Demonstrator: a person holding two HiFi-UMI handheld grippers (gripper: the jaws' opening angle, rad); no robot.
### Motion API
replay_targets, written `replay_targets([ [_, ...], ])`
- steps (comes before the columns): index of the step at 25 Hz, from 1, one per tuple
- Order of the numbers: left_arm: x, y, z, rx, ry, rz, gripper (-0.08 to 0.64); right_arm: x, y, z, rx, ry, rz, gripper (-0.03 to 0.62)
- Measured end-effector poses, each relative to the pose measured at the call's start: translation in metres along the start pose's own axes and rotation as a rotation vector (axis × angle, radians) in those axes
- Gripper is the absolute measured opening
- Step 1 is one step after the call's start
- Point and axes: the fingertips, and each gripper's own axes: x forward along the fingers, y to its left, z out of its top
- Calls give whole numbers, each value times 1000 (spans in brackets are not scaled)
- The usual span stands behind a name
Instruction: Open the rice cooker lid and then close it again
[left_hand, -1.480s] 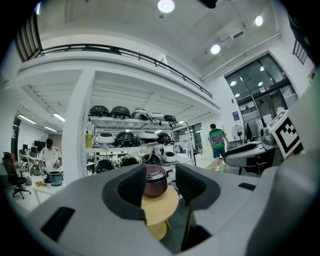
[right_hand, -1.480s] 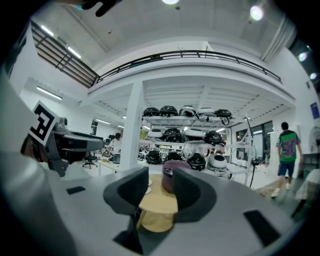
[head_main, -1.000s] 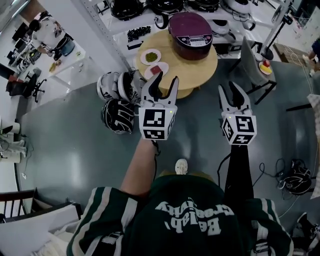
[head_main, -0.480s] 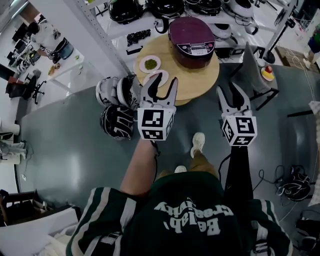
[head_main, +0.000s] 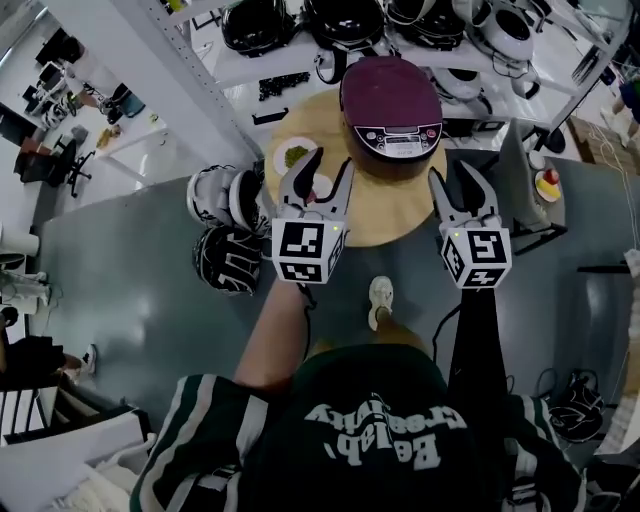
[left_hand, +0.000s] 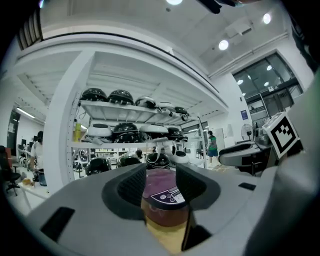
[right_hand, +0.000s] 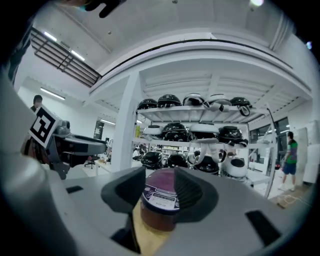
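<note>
A dark purple rice cooker (head_main: 391, 115) with its lid down stands at the far side of a round wooden table (head_main: 400, 215). It shows ahead between the jaws in the left gripper view (left_hand: 165, 197) and the right gripper view (right_hand: 161, 197). My left gripper (head_main: 319, 170) is open over the table's near left part, short of the cooker. My right gripper (head_main: 460, 181) hovers at the table's right edge, its jaws opening with nothing between them. Neither touches the cooker.
Two small plates (head_main: 297, 155) lie on the table's left part. Several helmets (head_main: 222, 195) lie on the floor to the left of the table. White shelves (head_main: 300, 45) with helmets stand behind it. A chair (head_main: 515, 165) is to the right.
Both grippers have moved forward to the table and now reach over its near edge. The rice cooker appears nearer and larger.
</note>
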Motion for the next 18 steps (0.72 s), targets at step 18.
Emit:
replay_targets([
  [18,176,24,-30,-37,69,36,172,167,-40,-62,82,185,367,186],
])
